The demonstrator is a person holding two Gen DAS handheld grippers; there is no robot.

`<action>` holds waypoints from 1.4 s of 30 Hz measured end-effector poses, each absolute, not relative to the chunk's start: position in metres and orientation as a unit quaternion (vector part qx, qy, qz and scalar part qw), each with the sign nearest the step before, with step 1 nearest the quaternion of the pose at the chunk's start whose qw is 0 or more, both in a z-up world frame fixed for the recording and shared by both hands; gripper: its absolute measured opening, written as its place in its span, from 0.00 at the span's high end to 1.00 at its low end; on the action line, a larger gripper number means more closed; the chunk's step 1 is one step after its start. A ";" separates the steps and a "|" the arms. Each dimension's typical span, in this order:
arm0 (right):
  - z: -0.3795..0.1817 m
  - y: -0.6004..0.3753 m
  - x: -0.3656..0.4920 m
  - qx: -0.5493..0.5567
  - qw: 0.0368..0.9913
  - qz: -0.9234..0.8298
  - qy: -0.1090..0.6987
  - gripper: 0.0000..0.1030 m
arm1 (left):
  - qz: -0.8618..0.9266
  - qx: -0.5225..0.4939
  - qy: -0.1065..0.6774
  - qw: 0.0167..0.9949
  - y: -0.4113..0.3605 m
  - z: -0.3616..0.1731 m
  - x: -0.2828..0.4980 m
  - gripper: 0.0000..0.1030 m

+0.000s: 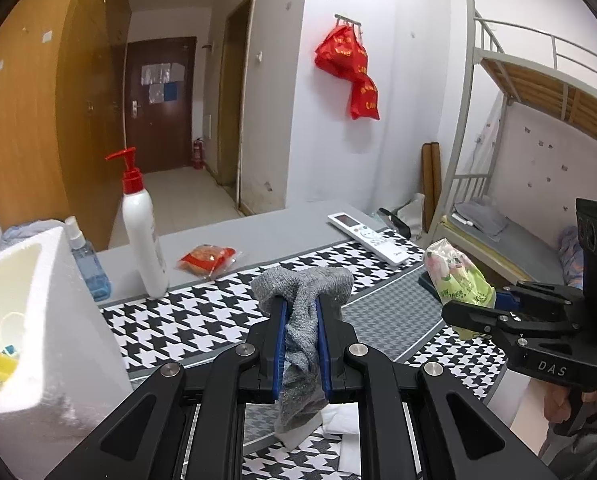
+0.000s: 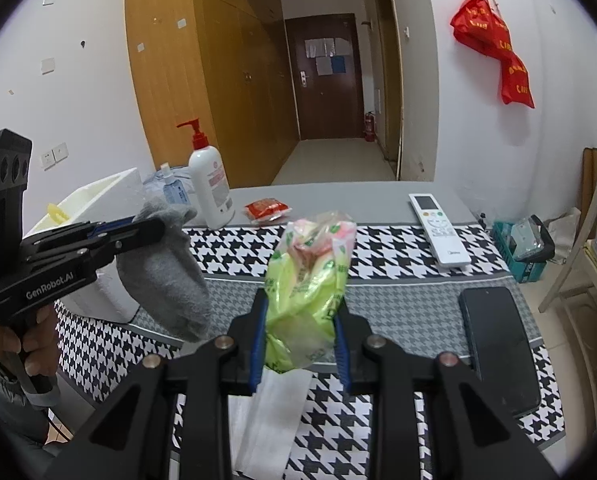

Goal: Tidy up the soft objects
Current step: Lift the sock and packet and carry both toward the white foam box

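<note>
Left tool (image 1: 301,312) is clamped on a limp grey knit sock (image 1: 304,292). Right tool (image 2: 300,320) is squeezing a crinkly green plastic bag (image 2: 310,276), both held up over the houndstooth-covered bench (image 2: 394,240)

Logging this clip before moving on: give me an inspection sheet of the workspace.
Surface: table with houndstooth cloth.
Job's things: grey sock and green plastic bag, both held above the table; white foam box at left.
Clutter: pump bottle, spray bottle, red packet, remote, phone, white tissue.
Grippers: left gripper jaws shut on sock; right gripper jaws shut on bag.
Cables: nothing seen.
Surroundings: wardrobe, door, red bags, bunk bed.
</note>
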State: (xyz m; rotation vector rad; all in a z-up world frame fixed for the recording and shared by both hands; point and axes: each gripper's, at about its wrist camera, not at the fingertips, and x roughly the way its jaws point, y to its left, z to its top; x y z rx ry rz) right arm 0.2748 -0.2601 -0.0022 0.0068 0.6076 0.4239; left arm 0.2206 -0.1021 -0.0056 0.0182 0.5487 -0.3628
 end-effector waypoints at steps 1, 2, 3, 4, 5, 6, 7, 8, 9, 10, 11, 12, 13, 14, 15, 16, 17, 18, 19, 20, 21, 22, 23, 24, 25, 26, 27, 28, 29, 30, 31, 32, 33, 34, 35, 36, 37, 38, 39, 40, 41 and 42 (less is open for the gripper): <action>-0.001 -0.259 0.274 0.002 0.932 0.209 0.295 0.68 | -0.176 0.012 0.267 0.947 -0.101 -0.004 0.220 0.86; 0.000 -0.257 0.272 0.001 0.933 0.210 0.293 0.68 | -0.172 0.014 0.266 0.948 -0.100 -0.003 0.219 0.86; 0.001 -0.256 0.272 0.000 0.933 0.212 0.291 0.68 | -0.169 0.015 0.266 0.949 -0.100 -0.002 0.219 0.86; 0.002 -0.254 0.271 -0.001 0.933 0.215 0.289 0.68 | -0.165 0.016 0.267 0.949 -0.098 -0.001 0.219 0.86; 0.003 -0.253 0.271 -0.002 0.933 0.217 0.287 0.68 | -0.162 0.017 0.266 0.950 -0.098 0.000 0.218 0.86; 0.004 -0.252 0.270 -0.001 0.933 0.218 0.285 0.68 | -0.158 0.019 0.266 0.951 -0.097 0.001 0.218 0.86; 0.005 -0.252 0.270 -0.001 0.934 0.218 0.284 0.68 | -0.155 0.022 0.266 0.951 -0.097 0.002 0.218 0.86; 0.006 -0.251 0.269 -0.001 0.934 0.219 0.282 0.68 | -0.154 0.022 0.266 0.951 -0.096 0.003 0.218 0.86; 0.007 -0.250 0.269 -0.002 0.934 0.220 0.281 0.68 | -0.153 0.022 0.267 0.951 -0.096 0.003 0.218 0.86; 0.007 -0.249 0.269 -0.004 0.934 0.221 0.280 0.68 | -0.153 0.022 0.266 0.952 -0.096 0.004 0.217 0.86; 0.008 -0.248 0.268 -0.006 0.934 0.221 0.279 0.68 | -0.151 0.026 0.264 0.952 -0.096 0.006 0.216 0.86; 0.009 -0.247 0.268 -0.007 0.935 0.222 0.278 0.68 | -0.151 0.028 0.263 0.953 -0.097 0.007 0.215 0.86; 0.010 -0.246 0.267 -0.008 0.935 0.222 0.277 0.68 | -0.149 0.029 0.261 0.953 -0.097 0.008 0.215 0.86; 0.011 -0.245 0.267 -0.008 0.935 0.222 0.276 0.68 | -0.148 0.032 0.260 0.954 -0.097 0.008 0.215 0.86; 0.012 -0.245 0.266 -0.010 0.935 0.223 0.275 0.68 | -0.144 0.036 0.259 0.954 -0.097 0.009 0.215 0.86; 0.013 -0.244 0.265 -0.012 0.935 0.224 0.273 0.68 | -0.139 0.038 0.258 0.955 -0.097 0.009 0.215 0.86; 0.013 -0.243 0.265 -0.013 0.935 0.225 0.272 0.68 | -0.139 0.038 0.258 0.955 -0.096 0.010 0.215 0.86; 0.014 -0.242 0.265 -0.014 0.935 0.227 0.272 0.68 | -0.138 0.038 0.259 0.955 -0.097 0.011 0.215 0.86; 0.015 -0.241 0.264 -0.014 0.935 0.228 0.272 0.68 | -0.135 0.038 0.257 0.956 -0.096 0.012 0.215 0.86; 0.016 -0.240 0.264 -0.015 0.935 0.229 0.270 0.68 | -0.134 0.038 0.256 0.957 -0.096 0.013 0.215 0.86; 0.017 -0.239 0.263 -0.015 0.935 0.229 0.270 0.68 | -0.133 0.038 0.256 0.957 -0.095 0.013 0.215 0.86; 0.018 -0.239 0.262 -0.015 0.935 0.230 0.268 0.68 | -0.132 0.037 0.255 0.957 -0.094 0.014 0.215 0.86; 0.019 -0.238 0.262 -0.016 0.936 0.231 0.267 0.68 | -0.130 0.036 0.254 0.958 -0.093 0.015 0.214 0.86; 0.020 -0.237 0.261 -0.016 0.936 0.232 0.265 0.68 | -0.129 0.035 0.251 0.959 -0.093 0.017 0.213 0.86; 0.022 -0.236 0.261 -0.016 0.936 0.233 0.264 0.68 | -0.127 0.039 0.247 0.960 -0.093 0.018 0.212 0.86; 0.023 -0.236 0.261 -0.017 0.936 0.234 0.262 0.68 | -0.124 0.042 0.245 0.961 -0.093 0.020 0.212 0.86; 0.024 -0.235 0.260 -0.018 0.936 0.234 0.261 0.68 | -0.123 0.043 0.243 0.961 -0.093 0.021 0.212 0.86; 0.025 -0.234 0.260 -0.018 0.937 0.235 0.259 0.68 | -0.124 0.044 0.242 0.961 -0.093 0.023 0.211 0.86; 0.026 -0.234 0.259 -0.018 0.937 0.235 0.258 0.68 | -0.124 0.046 0.241 0.961 -0.093 0.025 0.211 0.86; 0.027 -0.234 0.258 -0.018 0.937 0.235 0.256 0.68 | -0.123 0.048 0.239 0.962 -0.092 0.026 0.211 0.86; 0.028 -0.233 0.258 -0.019 0.938 0.235 0.255 0.68 | -0.122 0.052 0.237 0.962 -0.092 0.027 0.210 0.86; 0.028 -0.233 0.257 -0.020 0.938 0.234 0.254 0.68 | -0.122 0.054 0.236 0.963 -0.091 0.028 0.210 0.86; 0.029 -0.232 0.257 -0.020 0.938 0.235 0.253 0.68 | -0.120 0.056 0.235 0.963 -0.091 0.029 0.211 0.86; 0.030 -0.231 0.257 -0.020 0.939 0.235 0.252 0.68 | -0.117 0.057 0.235 0.963 -0.090 0.030 0.211 0.86; 0.030 -0.230 0.257 -0.020 0.939 0.236 0.251 0.68 | -0.116 0.057 0.234 0.964 -0.089 0.031 0.212 0.86; 0.031 -0.230 0.256 -0.021 0.939 0.237 0.250 0.68 | -0.114 0.057 0.233 0.964 -0.088 0.032 0.212 0.86; 0.032 -0.229 0.256 -0.021 0.939 0.237 0.249 0.68 | -0.112 0.059 0.231 0.965 -0.087 0.034 0.212 0.86; 0.032 -0.228 0.256 -0.022 0.939 0.238 0.248 0.68 | -0.110 0.061 0.230 0.965 -0.086 0.035 0.212 0.86; 0.033 -0.227 0.257 -0.022 0.939 0.238 0.247 0.68 | -0.108 0.062 0.229 0.965 -0.085 0.036 0.211 0.86; 0.034 -0.226 0.256 -0.023 0.939 0.239 0.247 0.68 | -0.106 0.062 0.229 0.966 -0.084 0.037 0.210 0.86; 0.035 -0.225 0.255 -0.024 0.939 0.240 0.245 0.68 | -0.104 0.062 0.228 0.966 -0.083 0.038 0.210 0.86; 0.036 -0.224 0.255 -0.024 0.939 0.242 0.243 0.68 | -0.103 0.062 0.226 0.967 -0.082 0.039 0.209 0.86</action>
